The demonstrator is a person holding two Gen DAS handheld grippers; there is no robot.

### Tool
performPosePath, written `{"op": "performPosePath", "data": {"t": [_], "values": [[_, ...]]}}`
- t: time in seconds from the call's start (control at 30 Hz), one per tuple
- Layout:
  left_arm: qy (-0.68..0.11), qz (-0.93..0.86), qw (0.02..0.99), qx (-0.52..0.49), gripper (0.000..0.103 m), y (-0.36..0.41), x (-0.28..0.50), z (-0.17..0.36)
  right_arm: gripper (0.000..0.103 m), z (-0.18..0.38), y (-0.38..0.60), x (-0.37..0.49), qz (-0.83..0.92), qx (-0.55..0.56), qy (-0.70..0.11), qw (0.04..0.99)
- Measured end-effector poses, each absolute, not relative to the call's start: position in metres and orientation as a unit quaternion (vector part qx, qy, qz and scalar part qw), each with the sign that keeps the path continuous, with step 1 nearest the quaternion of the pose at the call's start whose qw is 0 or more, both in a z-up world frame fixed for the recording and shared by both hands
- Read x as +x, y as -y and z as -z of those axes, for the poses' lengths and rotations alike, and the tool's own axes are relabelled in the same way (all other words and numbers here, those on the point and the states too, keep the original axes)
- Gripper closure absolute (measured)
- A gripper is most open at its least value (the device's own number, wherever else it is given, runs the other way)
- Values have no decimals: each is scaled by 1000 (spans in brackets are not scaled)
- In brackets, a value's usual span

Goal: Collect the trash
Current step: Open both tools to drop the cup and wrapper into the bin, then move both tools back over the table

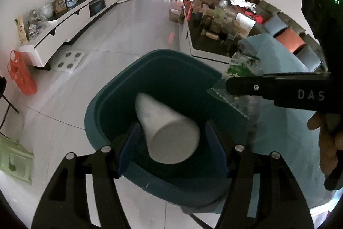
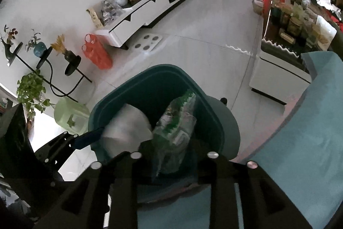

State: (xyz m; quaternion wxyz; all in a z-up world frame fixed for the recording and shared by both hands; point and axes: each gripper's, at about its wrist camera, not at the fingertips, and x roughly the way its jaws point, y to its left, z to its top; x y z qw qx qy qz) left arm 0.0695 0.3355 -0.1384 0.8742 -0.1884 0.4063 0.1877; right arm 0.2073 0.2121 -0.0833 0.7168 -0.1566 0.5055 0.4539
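A dark teal trash bin (image 1: 103, 100) stands on the floor below both grippers; it also shows in the right wrist view (image 2: 214, 113). My left gripper (image 1: 171, 141) is open over the bin, and a white paper cup (image 1: 169, 128) lies tilted between its blue pads (image 1: 128, 143), apart from both. The cup shows blurred in the right wrist view (image 2: 128, 128). My right gripper (image 2: 171, 156) is shut on a crumpled clear plastic wrapper with green print (image 2: 175, 128), held over the bin. In the left wrist view the wrapper (image 1: 240, 70) hangs from the right gripper (image 1: 227, 84).
A teal cloth-covered table (image 2: 300, 143) is at the right. A white TV cabinet (image 1: 70, 25) runs along the left wall. An orange bag (image 1: 21, 74), a light green stool (image 1: 15, 162), a plant stand (image 2: 42, 61) and a cluttered low table (image 1: 218, 29) surround the tiled floor.
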Motion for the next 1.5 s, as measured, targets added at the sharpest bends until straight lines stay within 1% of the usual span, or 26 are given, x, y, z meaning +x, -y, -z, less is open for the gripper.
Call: {"op": "performPosePath", "data": {"t": [0.07,0.13,0.17,0.2,0.23,0.27,0.33,0.43,0.57,0.63,0.73,0.97,1.13,1.17,1.2,1.27,1.33,1.5], "values": [[-407,-191,875,-183,34,-336,71,140,77,85,-216,206,-452,-158,-505,718],[-403,-193,876,-183,26,-339,70,139,70,86,-219,207,-455,-154,-506,717],[-400,-193,877,-183,25,-337,69,136,62,85,-219,207,-455,-155,-505,717],[-397,-193,878,-184,20,-337,68,135,57,84,-219,206,-455,-154,-503,718],[-395,-193,879,-186,13,-336,68,133,56,85,-218,209,-455,-154,-503,719],[-390,-194,880,-189,11,-336,66,131,56,84,-217,208,-455,-152,-502,720],[-383,-198,882,-188,5,-336,62,126,53,82,-215,210,-457,-145,-499,722],[-385,-202,879,-193,5,-335,55,119,51,79,-211,213,-458,-134,-498,725],[-388,-204,877,-199,5,-331,51,112,41,68,-194,212,-460,-110,-486,735],[-383,-195,879,-206,5,-329,49,110,41,62,-185,212,-458,-106,-477,743],[-381,-186,878,-223,5,-327,48,110,36,53,-168,212,-453,-91,-467,754],[-371,-185,886,-210,5,-309,48,98,32,29,-121,208,-439,-64,-429,787],[-345,-180,904,-176,5,-279,50,73,23,2,-78,199,-432,-28,-386,814],[-340,-178,908,-170,5,-273,51,67,20,-2,-69,197,-431,-22,-378,819],[-336,-176,910,-166,5,-269,53,62,15,-5,-62,195,-429,-17,-372,823],[-319,-165,920,-157,5,-256,56,49,12,-12,-40,191,-417,-6,-355,836],[-308,-154,928,-145,5,-239,61,40,12,-18,-22,189,-407,2,-343,847],[-288,-125,941,-126,5,-200,76,18,7,-25,21,178,-381,15,-316,869]]}}
